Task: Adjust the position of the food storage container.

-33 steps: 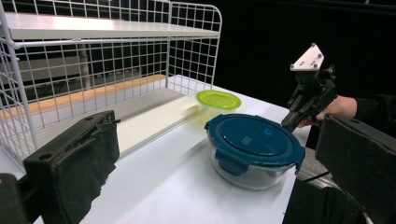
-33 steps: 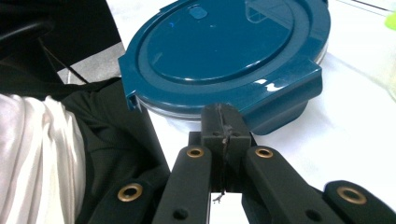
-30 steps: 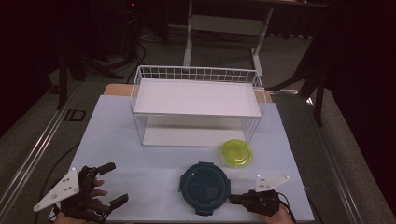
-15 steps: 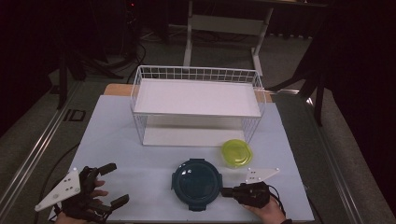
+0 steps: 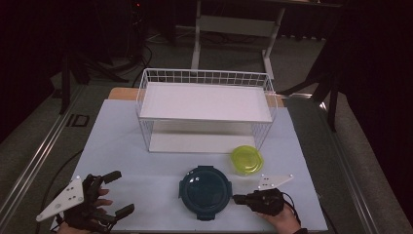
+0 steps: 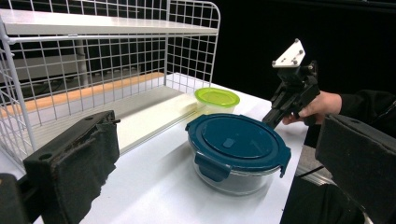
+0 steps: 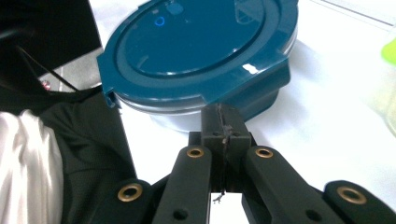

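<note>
At the near left of the desk (image 5: 122,141) the left tongs (image 5: 118,194) rest in the person's hand with the jaws spread wide and nothing between them, well apart from the work. Toward the near centre sits the round glass container with the dark blue lid (image 5: 204,192), its lid on and its clips apparently down. The right tongs (image 7: 223,122) are closed tight, jaw against jaw, with their tip pressed to the container's right-hand rim at a clip, gripping nothing. As I read it, the job is nudging or working that container, and it is at an early stage: the container is on the open desk and not on the wire shelf rack (image 5: 204,100) at the far side. Just right of centre, between rack and container, lies a small yellow-green lidded tub (image 5: 247,159), close to the container. Free room lies to the left; the near edge of the desk is close behind the container.
</note>
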The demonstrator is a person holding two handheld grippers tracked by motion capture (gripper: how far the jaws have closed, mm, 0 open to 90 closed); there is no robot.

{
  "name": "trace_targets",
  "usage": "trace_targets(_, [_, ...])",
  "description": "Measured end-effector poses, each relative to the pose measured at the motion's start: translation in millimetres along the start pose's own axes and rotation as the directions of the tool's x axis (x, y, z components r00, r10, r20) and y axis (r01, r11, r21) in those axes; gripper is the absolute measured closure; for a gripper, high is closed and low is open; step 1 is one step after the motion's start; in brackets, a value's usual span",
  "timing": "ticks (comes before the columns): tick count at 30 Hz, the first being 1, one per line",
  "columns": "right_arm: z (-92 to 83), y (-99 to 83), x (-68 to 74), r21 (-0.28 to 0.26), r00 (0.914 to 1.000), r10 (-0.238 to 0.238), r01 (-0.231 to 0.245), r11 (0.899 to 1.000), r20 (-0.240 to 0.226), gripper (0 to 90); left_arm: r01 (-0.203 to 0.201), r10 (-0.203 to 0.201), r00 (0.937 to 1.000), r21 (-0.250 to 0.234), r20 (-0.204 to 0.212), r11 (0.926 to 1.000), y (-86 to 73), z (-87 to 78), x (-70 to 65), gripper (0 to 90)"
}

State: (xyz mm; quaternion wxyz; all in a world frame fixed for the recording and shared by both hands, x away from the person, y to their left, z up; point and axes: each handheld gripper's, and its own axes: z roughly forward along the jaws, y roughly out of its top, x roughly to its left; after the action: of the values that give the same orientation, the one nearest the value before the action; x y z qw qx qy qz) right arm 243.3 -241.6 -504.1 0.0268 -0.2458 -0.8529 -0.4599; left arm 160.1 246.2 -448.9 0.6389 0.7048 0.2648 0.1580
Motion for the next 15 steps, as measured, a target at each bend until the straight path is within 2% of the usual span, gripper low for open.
trace_targets(6, [4.2,1.9,-0.4,-0.011,0.9997,0.021,-0.021,1.000,-0.009,90.0,0.000,0.000,1.0000,0.006,0.003,1.0000,-0.7,1.9,0.2,0.0])
trace_targets(10, [14.0,7.0,3.7,-0.005,0.9998,0.005,-0.005,1.000,-0.021,90.0,-0.007,0.007,1.0000,0.016,0.004,0.9999,-1.0,2.9,-1.3,0.0])
trace_targets(13, [21.8,11.6,4.0,-0.012,0.9995,0.026,-0.026,1.000,-0.020,90.0,-0.005,0.005,1.0000,0.014,0.005,0.9999,-1.2,2.9,-1.1,0.0])
trace_targets(15, [26.8,15.3,4.5,-0.012,0.9996,0.024,-0.024,1.000,-0.015,90.0,-0.004,0.004,1.0000,0.013,0.005,0.9999,-1.4,2.9,-0.9,0.0])
